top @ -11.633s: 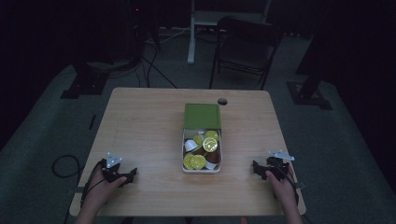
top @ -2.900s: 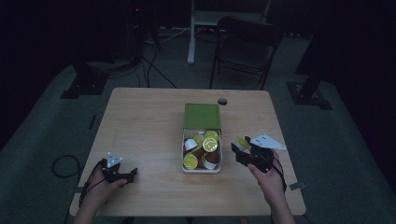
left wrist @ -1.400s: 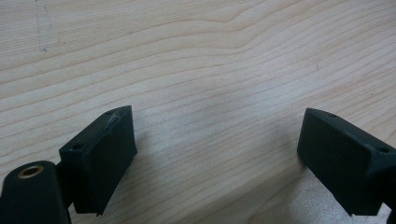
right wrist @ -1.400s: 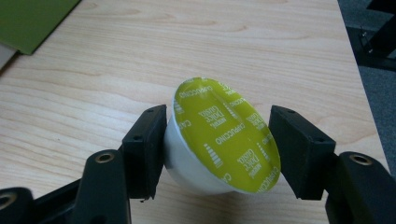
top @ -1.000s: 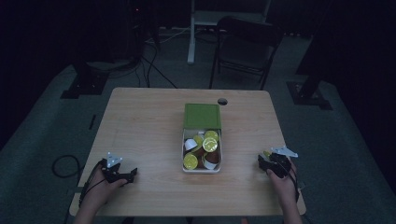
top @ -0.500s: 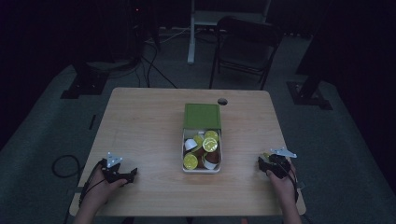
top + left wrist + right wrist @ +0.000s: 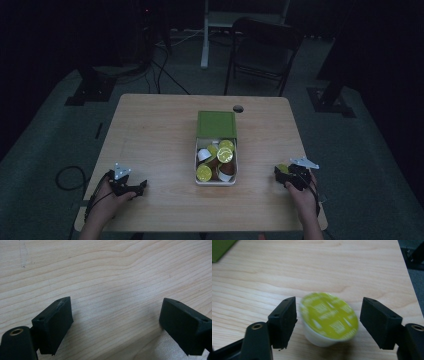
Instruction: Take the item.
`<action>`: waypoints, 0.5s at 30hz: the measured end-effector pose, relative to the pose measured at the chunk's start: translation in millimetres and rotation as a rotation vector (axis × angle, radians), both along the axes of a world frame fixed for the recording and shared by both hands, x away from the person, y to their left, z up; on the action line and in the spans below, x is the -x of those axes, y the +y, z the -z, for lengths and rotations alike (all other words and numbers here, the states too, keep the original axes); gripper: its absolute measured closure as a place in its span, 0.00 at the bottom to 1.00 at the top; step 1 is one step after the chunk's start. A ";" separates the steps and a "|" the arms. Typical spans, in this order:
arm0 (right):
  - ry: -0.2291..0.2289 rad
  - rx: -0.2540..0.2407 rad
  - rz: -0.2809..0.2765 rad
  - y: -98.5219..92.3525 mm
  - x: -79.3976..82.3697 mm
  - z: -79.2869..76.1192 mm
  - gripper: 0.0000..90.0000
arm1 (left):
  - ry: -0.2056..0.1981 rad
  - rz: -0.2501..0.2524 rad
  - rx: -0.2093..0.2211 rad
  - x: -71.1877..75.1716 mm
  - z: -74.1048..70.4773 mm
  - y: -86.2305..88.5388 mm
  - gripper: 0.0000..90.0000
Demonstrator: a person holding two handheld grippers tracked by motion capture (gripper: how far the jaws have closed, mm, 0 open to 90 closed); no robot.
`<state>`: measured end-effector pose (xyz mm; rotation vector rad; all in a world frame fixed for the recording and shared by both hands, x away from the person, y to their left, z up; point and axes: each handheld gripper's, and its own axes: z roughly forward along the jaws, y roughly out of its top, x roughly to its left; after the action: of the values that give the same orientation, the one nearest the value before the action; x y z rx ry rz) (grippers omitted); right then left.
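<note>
The right gripper (image 7: 328,322) has just been opening; its jaws stand apart around a yellow-lidded capsule (image 7: 329,318), released on the bench (image 7: 150,135) right of the capsule box (image 7: 216,175). The left gripper (image 7: 115,325) rests spread wide over bare wood.

surface: wooden table (image 7: 150,135) | on it: open green box (image 7: 216,147), yellow-lidded capsule (image 7: 328,317), probably resting
</note>
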<state>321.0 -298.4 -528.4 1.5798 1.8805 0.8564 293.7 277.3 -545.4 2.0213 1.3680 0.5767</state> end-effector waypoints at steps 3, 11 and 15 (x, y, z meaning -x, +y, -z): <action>-0.014 -0.004 -0.022 4.8 0.8 -5.4 0.28 | 0.000 0.000 0.000 0.0 0.0 0.0 0.13; -0.041 -0.017 -0.054 14.2 1.1 -13.9 0.24 | 0.000 0.000 0.000 0.0 0.0 0.0 0.13; -0.061 -0.024 -0.073 18.7 2.1 -17.8 0.23 | 0.000 0.000 0.000 0.0 0.0 0.0 0.13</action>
<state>318.8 -279.7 -510.6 1.4894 1.9014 0.9514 293.7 277.3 -545.5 2.0214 1.3676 0.5768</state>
